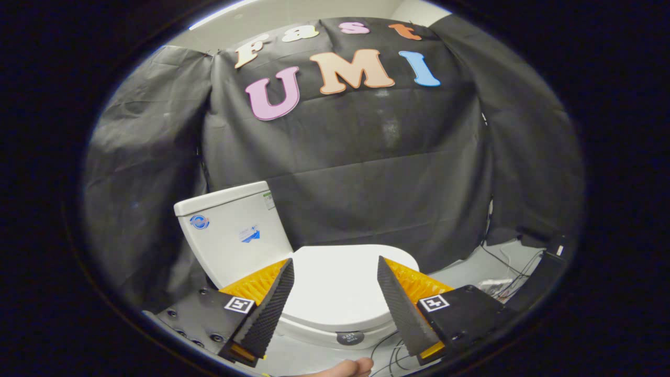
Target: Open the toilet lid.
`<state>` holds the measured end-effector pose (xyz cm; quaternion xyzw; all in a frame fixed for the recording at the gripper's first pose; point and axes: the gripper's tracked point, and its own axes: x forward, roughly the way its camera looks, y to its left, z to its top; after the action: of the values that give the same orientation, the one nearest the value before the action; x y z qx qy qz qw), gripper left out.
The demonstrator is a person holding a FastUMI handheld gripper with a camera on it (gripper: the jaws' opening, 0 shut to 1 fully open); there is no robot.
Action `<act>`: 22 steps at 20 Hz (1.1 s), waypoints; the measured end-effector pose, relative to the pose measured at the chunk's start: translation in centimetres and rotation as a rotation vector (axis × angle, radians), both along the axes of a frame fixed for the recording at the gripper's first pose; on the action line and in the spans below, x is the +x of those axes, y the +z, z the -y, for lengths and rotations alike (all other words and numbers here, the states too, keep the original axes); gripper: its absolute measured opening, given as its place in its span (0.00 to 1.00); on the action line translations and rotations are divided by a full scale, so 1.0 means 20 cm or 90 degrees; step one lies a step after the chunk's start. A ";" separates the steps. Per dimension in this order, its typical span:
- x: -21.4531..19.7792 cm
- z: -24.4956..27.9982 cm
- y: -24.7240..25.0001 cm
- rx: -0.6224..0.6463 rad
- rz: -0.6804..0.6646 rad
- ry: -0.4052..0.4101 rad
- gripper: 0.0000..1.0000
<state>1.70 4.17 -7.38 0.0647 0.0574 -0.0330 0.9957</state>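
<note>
black cloth wall [366,173] behind, pale floor [471,272] below; white toilet w/ lid [337,285] down flat, tank [233,230] at far left, lid sits between and just beyond the gripper [335,290] fingers, which are spread wide w/ nothing held and don't look to be touching it. main risk imo: lid's smooth w/ a thin rim, so pads could slip off the near edge or catch the seat [309,331] under it too if they come in too low. cables [502,277] on floor at right, dark round cap [349,337] at near base, someone's foot or hand [343,367] nearest (can't tell which), nothing blocking the way to the lid.
</note>
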 end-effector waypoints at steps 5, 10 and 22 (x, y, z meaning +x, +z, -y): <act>0.03 -0.03 -0.10 0.088 -0.012 0.004 0.98; 0.03 0.06 -0.29 0.235 -0.038 -0.065 0.98; -0.06 0.17 -0.70 0.609 -0.044 -0.203 0.98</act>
<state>0.47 0.76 -21.35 0.5206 0.0888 -0.1569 0.8346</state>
